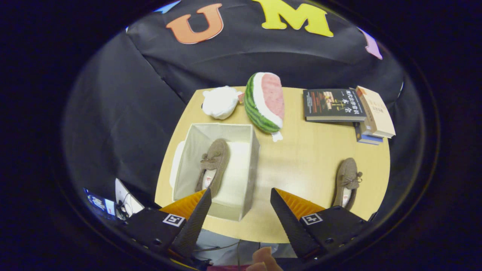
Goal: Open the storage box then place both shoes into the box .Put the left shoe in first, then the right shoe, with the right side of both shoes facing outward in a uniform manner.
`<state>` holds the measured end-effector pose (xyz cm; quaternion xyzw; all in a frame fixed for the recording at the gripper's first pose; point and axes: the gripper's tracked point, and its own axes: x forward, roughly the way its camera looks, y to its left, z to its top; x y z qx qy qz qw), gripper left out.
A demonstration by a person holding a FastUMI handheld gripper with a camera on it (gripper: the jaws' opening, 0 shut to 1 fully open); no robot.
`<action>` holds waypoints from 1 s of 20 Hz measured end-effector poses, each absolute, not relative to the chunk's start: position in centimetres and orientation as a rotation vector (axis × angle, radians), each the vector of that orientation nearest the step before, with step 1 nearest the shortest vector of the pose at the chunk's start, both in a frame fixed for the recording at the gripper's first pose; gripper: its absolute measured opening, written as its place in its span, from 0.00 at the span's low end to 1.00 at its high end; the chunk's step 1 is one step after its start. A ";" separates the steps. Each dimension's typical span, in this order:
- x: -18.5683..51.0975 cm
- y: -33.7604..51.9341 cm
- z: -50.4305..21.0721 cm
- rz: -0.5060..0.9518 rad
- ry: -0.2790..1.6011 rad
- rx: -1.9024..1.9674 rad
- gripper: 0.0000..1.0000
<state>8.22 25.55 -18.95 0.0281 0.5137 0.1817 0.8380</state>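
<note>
On the tabletop (pixel 301 158) right of the box (pixel 248 180), which holds one shoe (pixel 214 162), waits the other shoe (pixel 348 180), likely soft and light, best pinched at its heel rim, gripper (pixel 241 199) spread empty.

A staged recording booth: black cloth walls (pixel 124 113) enclose a small wooden table (pixel 308 158) holding props, a plush watermelon (pixel 263 101) and stacked books (pixel 350 109).

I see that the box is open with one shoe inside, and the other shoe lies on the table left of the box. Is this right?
Not quite. In the gripper view the other shoe lies on the table right of the box, not left. The box is open with one shoe inside. The fingers are open, holding nothing.
</note>
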 end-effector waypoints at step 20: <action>16.3 -4.8 -37.8 0.051 1.270 0.109 0.97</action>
